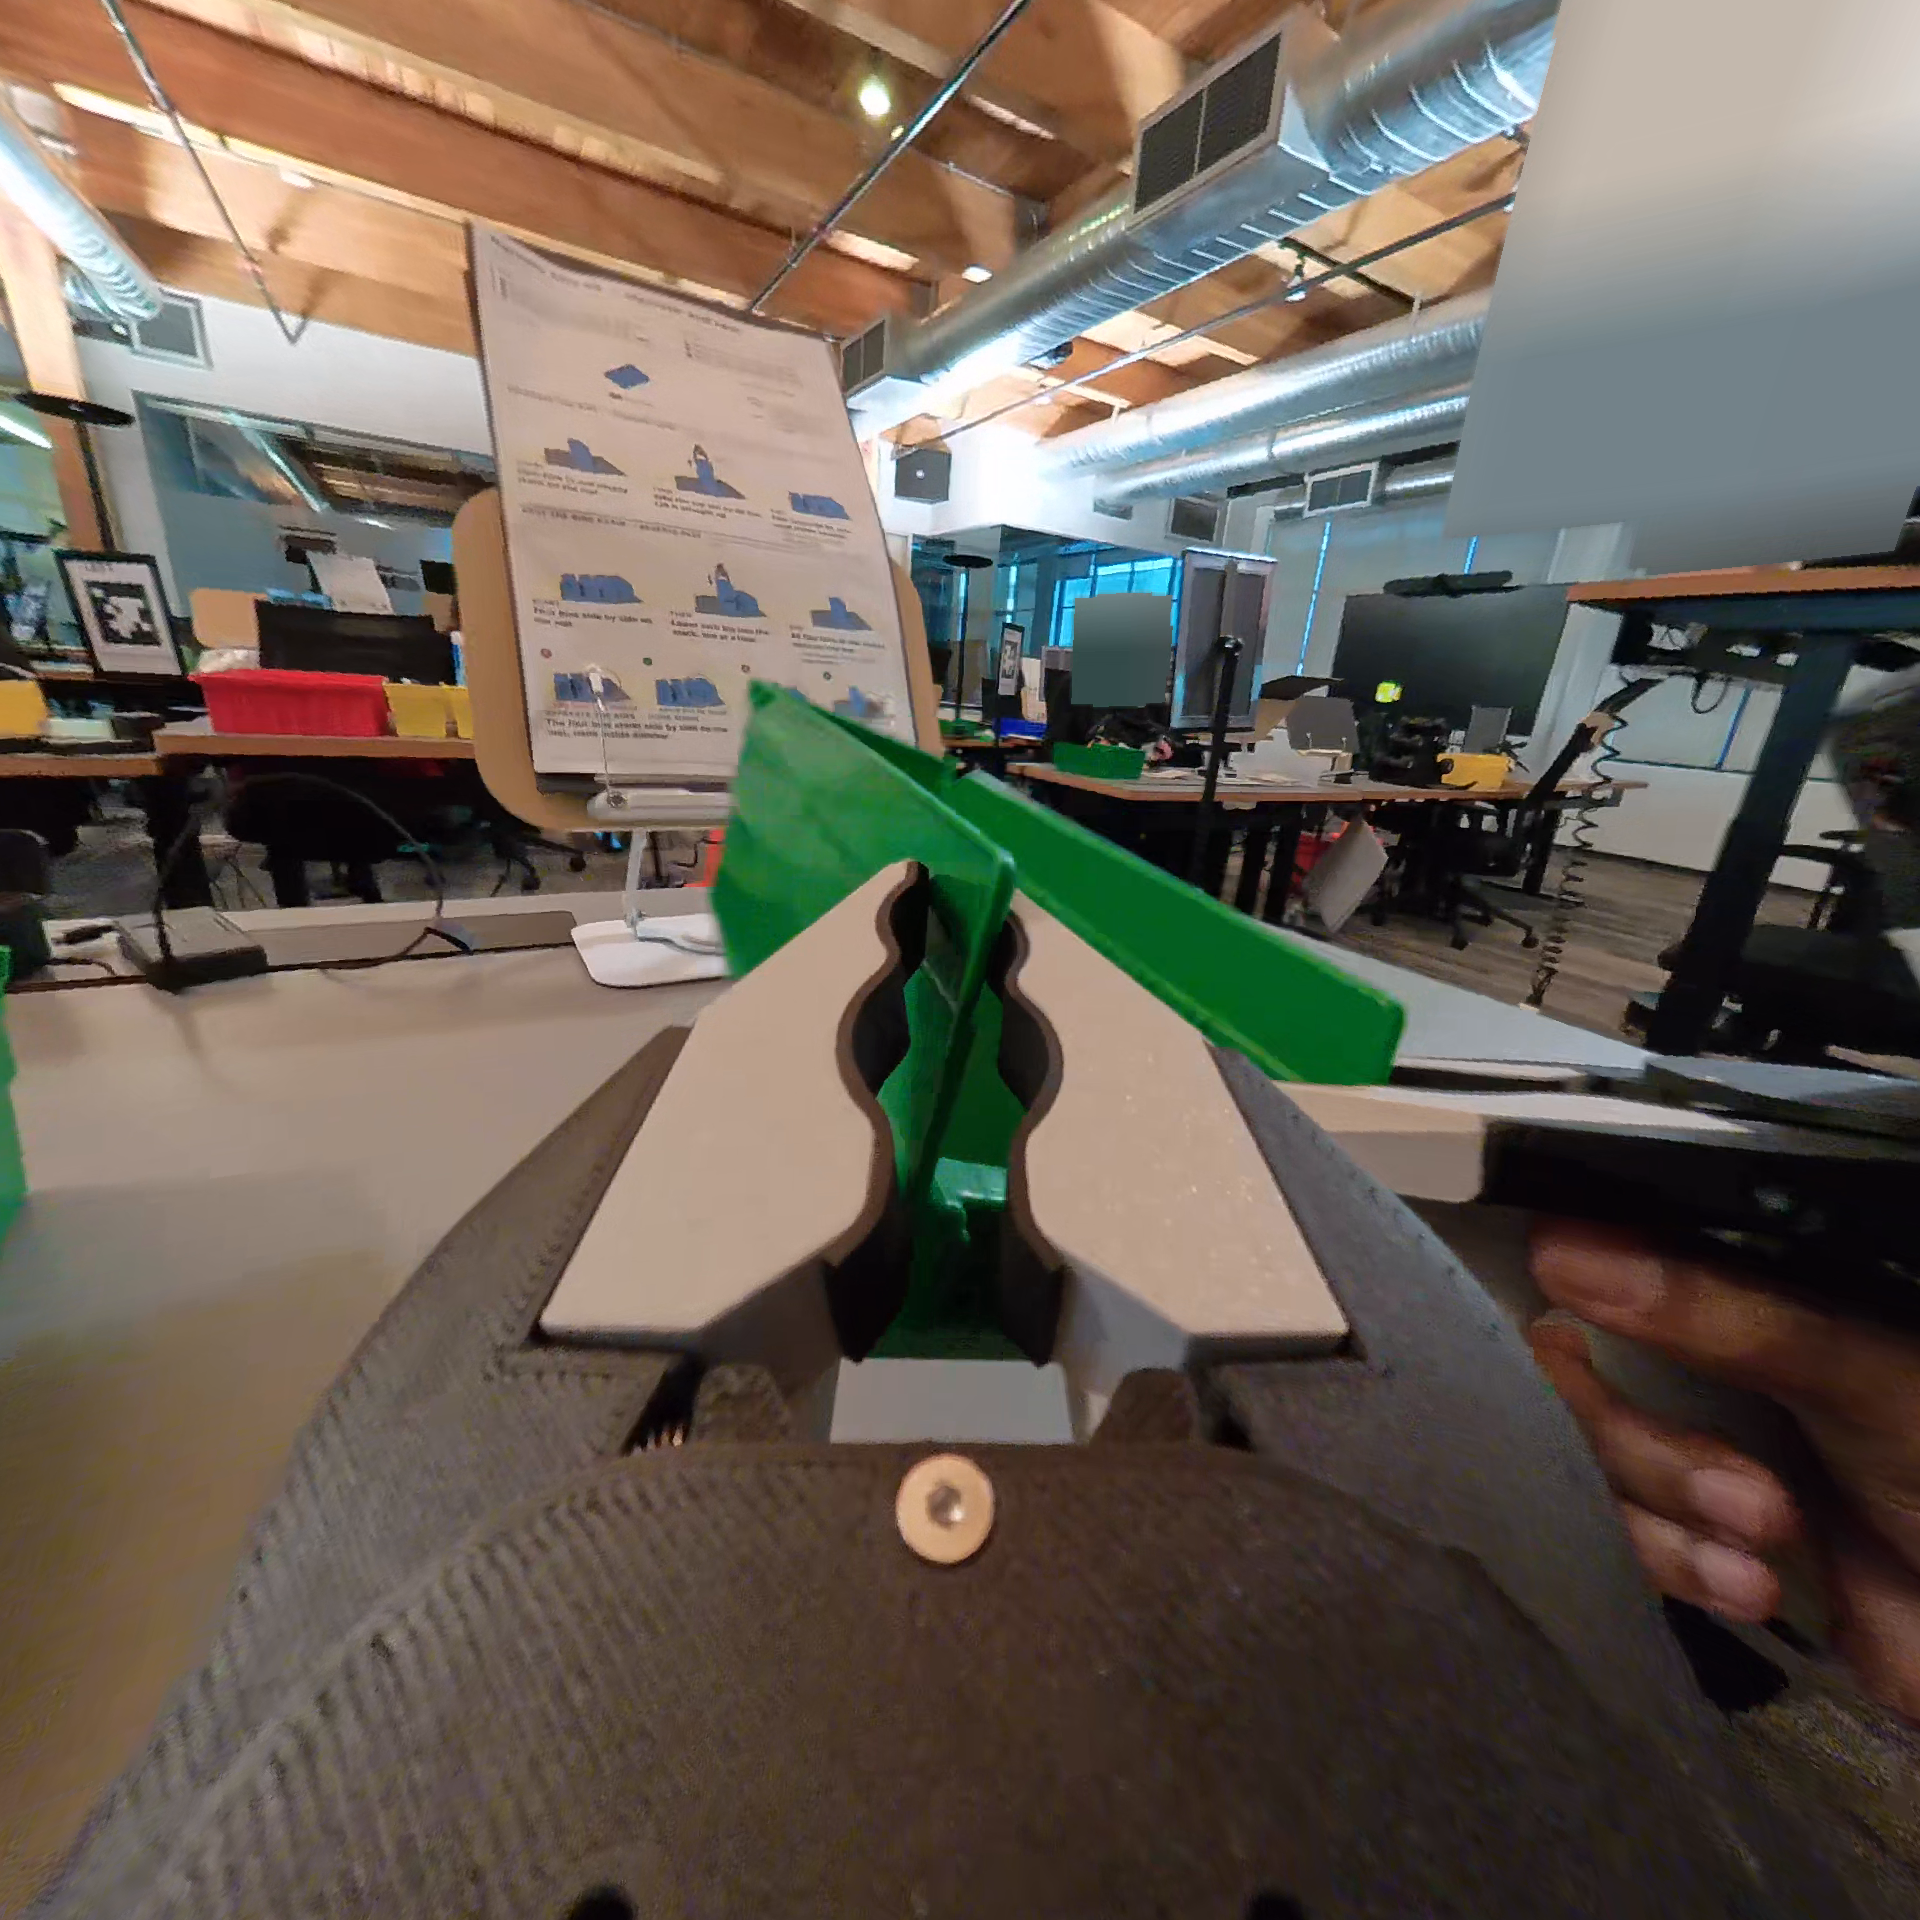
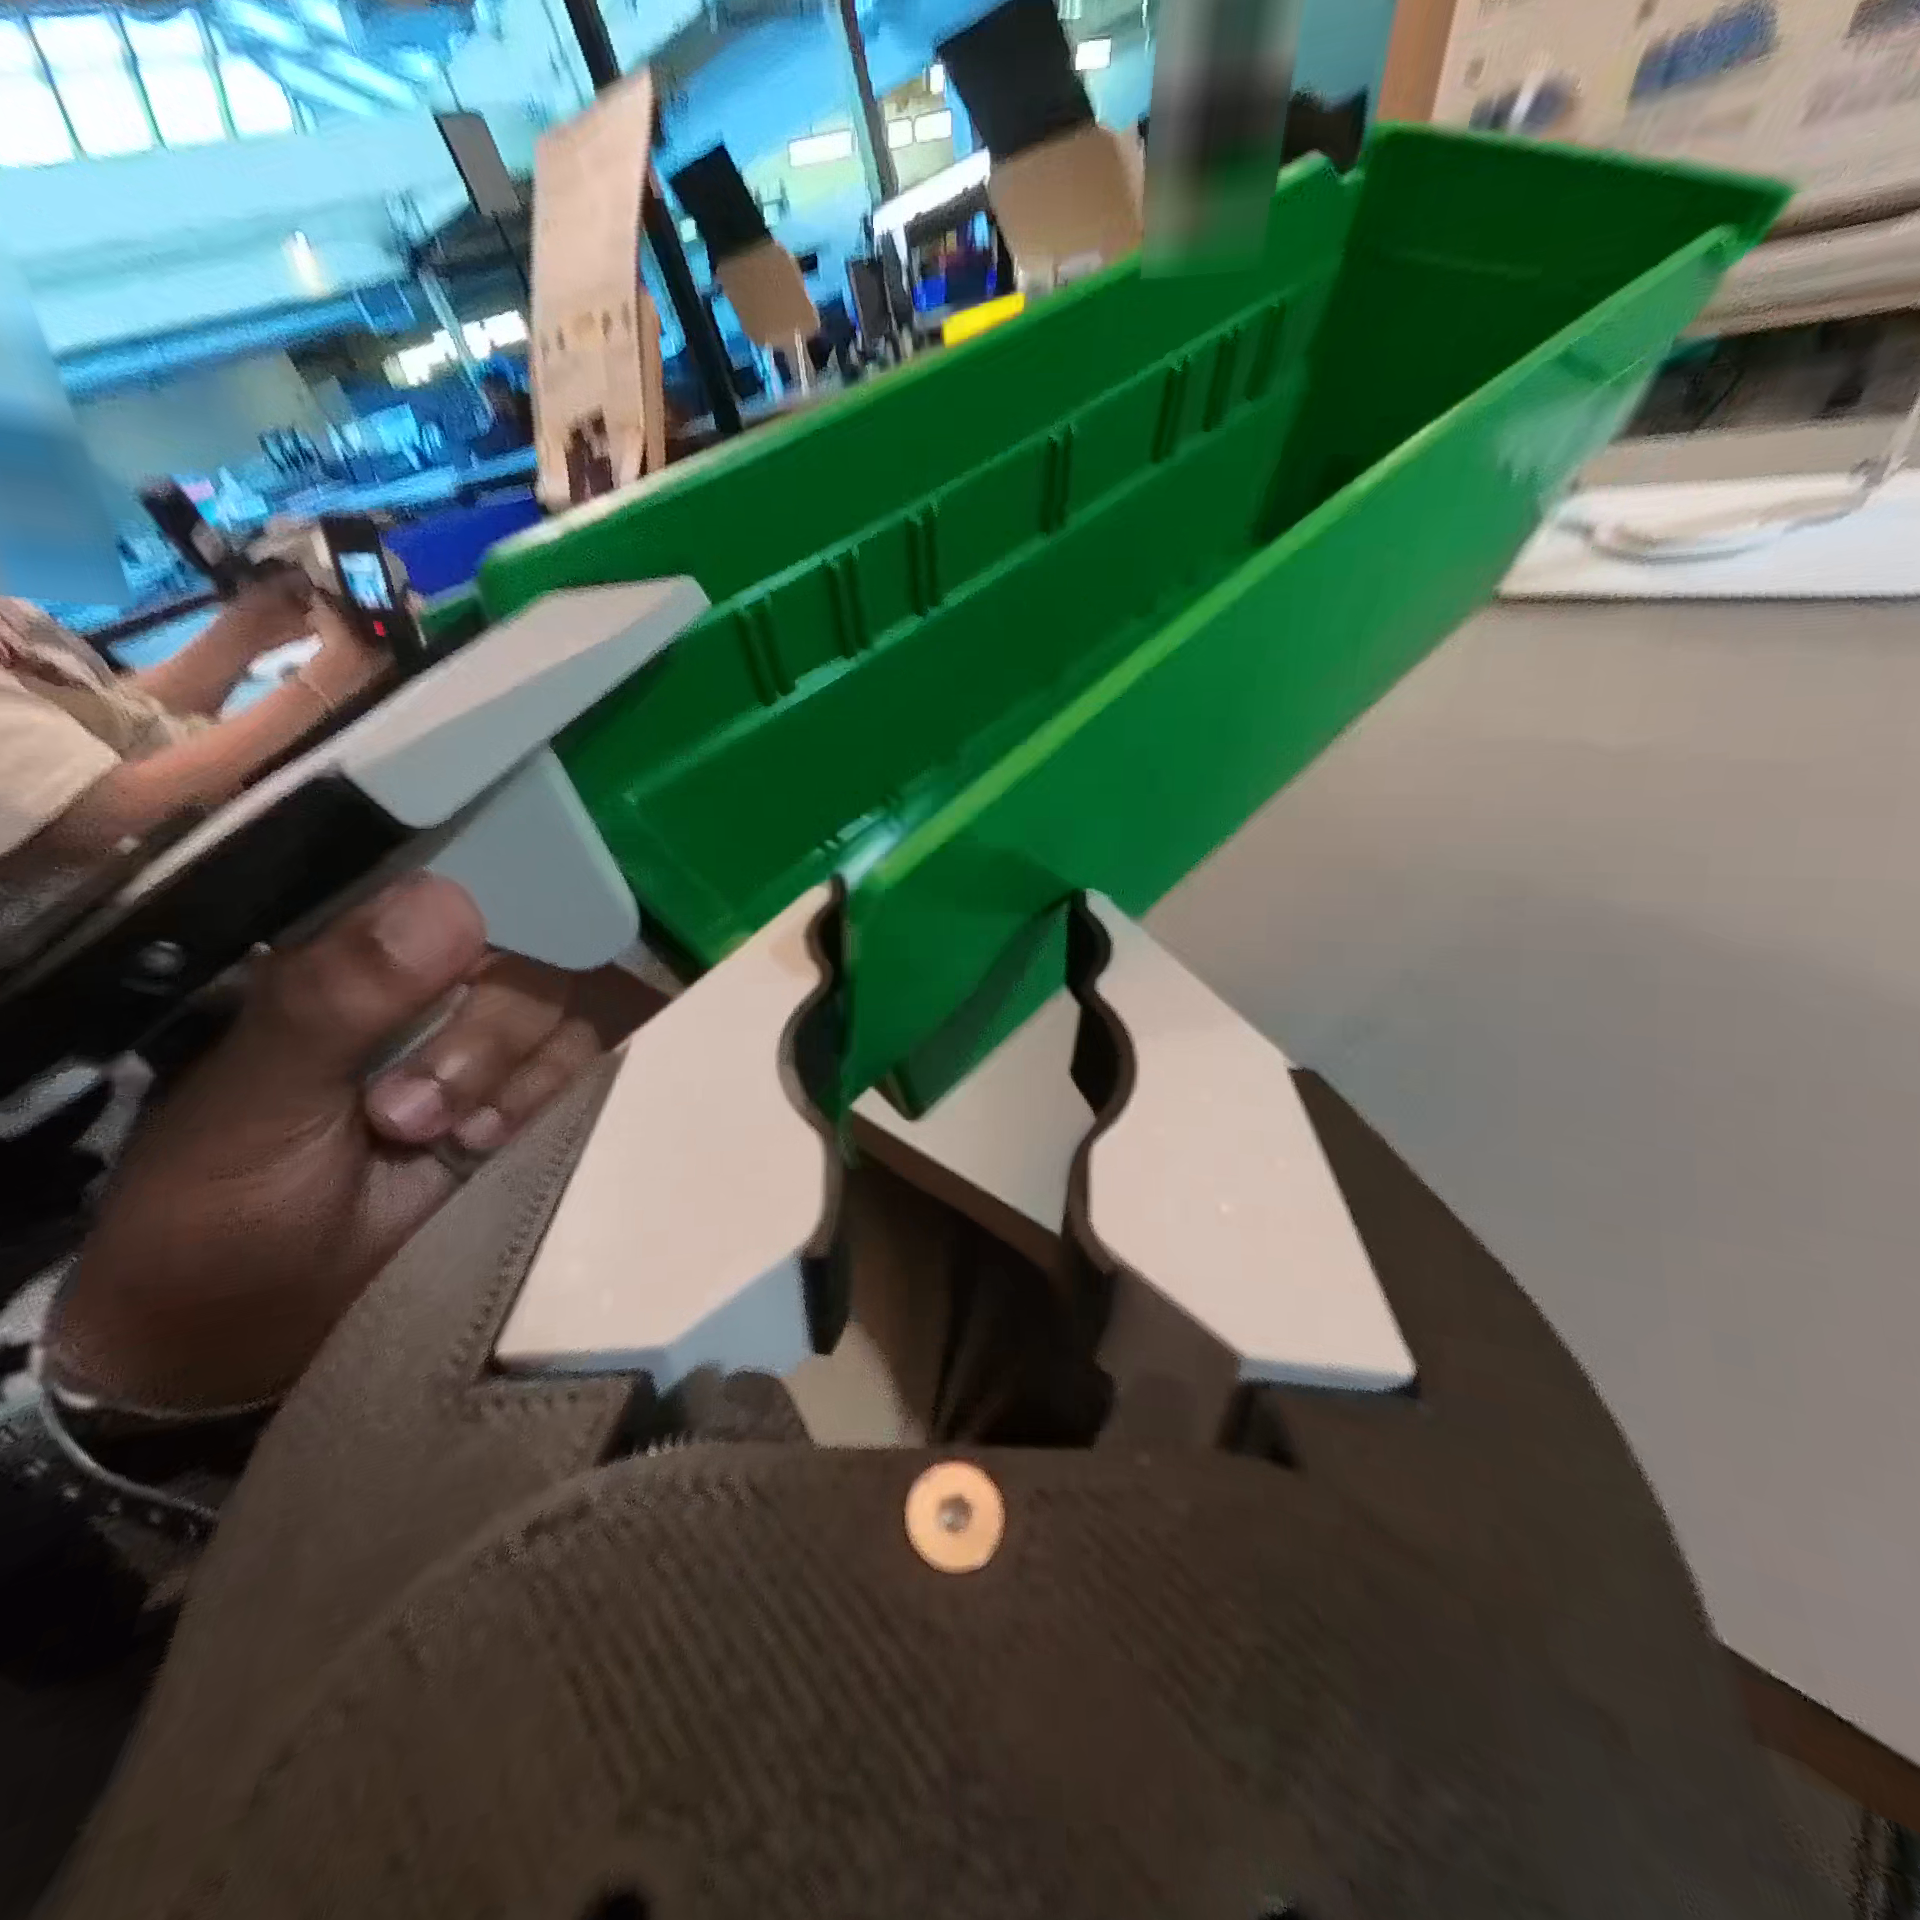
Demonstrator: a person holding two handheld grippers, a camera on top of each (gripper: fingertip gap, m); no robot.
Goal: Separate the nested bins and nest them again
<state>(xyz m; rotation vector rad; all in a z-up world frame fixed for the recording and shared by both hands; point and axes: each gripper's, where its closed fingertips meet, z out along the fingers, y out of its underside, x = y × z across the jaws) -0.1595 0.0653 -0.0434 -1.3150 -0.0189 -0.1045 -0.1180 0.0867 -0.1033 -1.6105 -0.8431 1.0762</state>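
Observation:
A long green bin (image 2: 1039, 644) is held tilted above the grey table (image 2: 1558, 1039) by both grippers. It is empty and has ribbed inner walls. My left gripper (image 1: 961, 894) is shut on one thin side wall of the bin (image 1: 1195, 935); it also shows in the right wrist view (image 2: 561, 769), clamped over the bin's left wall. My right gripper (image 2: 956, 920) is shut on the bin's near end corner. Its body (image 1: 1662, 1153) shows at the right of the left wrist view, with a hand (image 1: 1714, 1455) under it. Part of another green bin (image 1: 8, 1091) shows at the far left edge.
An instruction sheet on a stand (image 1: 686, 520) rises behind the bin, its white base (image 1: 644, 951) on the table. A black power brick with cable (image 1: 192, 945) lies at the back left. The table's front edge (image 2: 1766, 1704) is near right. Office desks and chairs stand beyond.

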